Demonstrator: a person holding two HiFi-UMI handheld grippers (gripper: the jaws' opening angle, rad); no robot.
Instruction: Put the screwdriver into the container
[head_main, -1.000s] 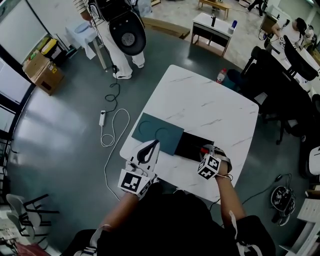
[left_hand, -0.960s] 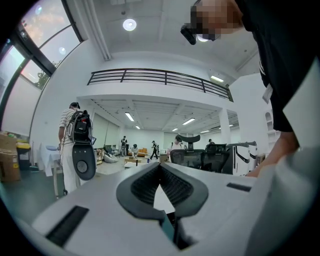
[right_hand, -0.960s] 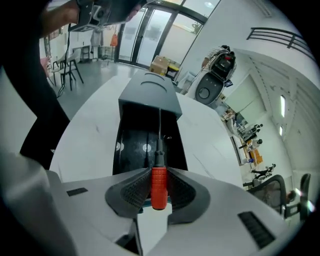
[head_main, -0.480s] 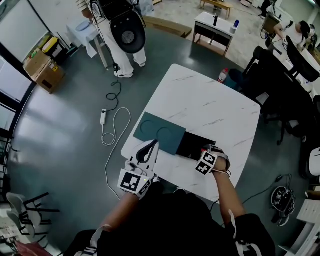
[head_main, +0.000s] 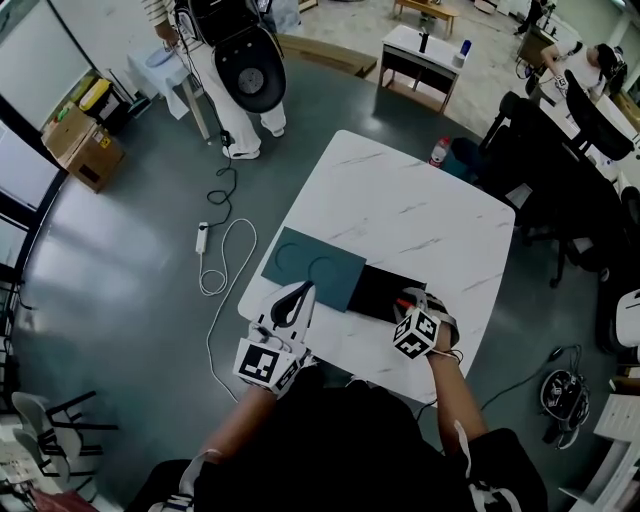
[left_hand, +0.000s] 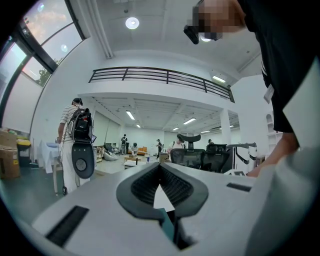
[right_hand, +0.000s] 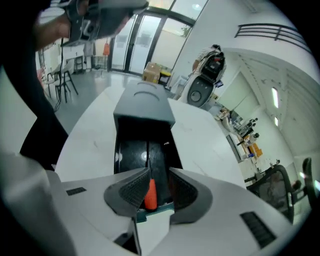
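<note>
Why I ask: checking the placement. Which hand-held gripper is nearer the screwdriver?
Right. The right hand-held gripper is over the container, jaws just opening with the screwdriver between them; the left hand-held gripper rests apart, beside the teal panel.

No words, numbers or brand names can be read anywhere; the marker cubes (head_main: 262, 363) (head_main: 417, 333) show only black-and-white squares.
</note>
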